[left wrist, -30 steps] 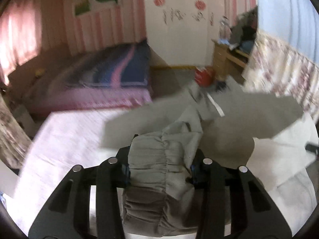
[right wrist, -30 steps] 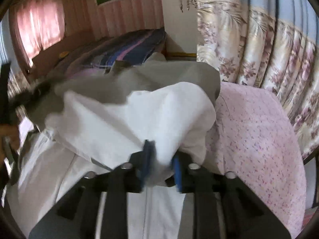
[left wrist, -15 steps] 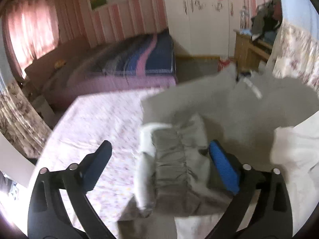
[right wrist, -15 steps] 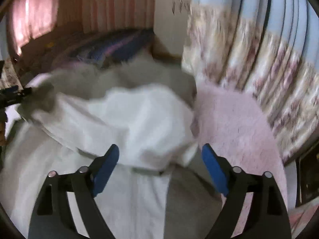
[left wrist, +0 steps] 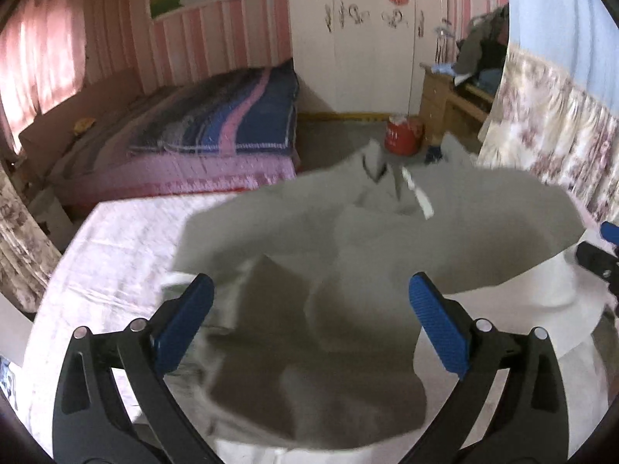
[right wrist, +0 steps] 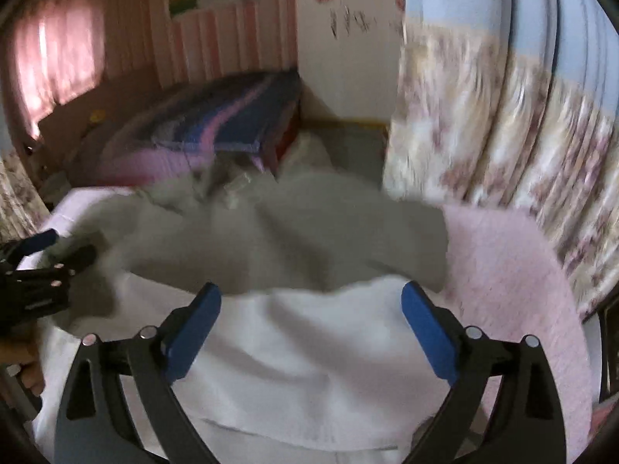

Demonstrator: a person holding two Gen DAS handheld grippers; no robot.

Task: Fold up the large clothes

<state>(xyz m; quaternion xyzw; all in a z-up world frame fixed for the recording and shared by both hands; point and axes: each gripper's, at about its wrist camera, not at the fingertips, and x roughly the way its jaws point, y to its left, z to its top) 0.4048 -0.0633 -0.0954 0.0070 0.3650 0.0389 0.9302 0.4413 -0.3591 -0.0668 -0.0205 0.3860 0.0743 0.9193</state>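
The left tongs (left wrist: 309, 301) stand wide open, blue pads (left wrist: 182, 328) well apart, nothing pressed between them. Under and ahead of them lies the garment (left wrist: 348, 270), a large grey piece with a white lining, heaped in loose folds on the bed (left wrist: 116, 255), whose cover is pale pink with a small print. A collar with a white tag (left wrist: 419, 197) sticks up at the far end of the heap. The right side of the garment shows its white inner face (left wrist: 561, 286).

The right tongs (right wrist: 311, 321) are opening, their jaws already far apart; the white cloth (right wrist: 309, 355) lies below the gap but the pads do not press on it. Beyond it the grey side (right wrist: 309, 232) rises in a blurred mound. To the right is bare pink bed cover (right wrist: 503, 270), and past that a flowered curtain (right wrist: 483, 135).

At the left edge of the right view the left tongs (right wrist: 58, 247) appear over the grey cloth, with a bit of a hand (right wrist: 27, 367) below them. In the left view the right tongs' tip (left wrist: 607, 247) shows at the right edge.

Farther back stand a second bed (left wrist: 216, 131) with a striped blue and pink blanket, a white wardrobe (left wrist: 359, 38), a red bucket (left wrist: 402, 135) on the floor and a wooden chest (left wrist: 445, 96).
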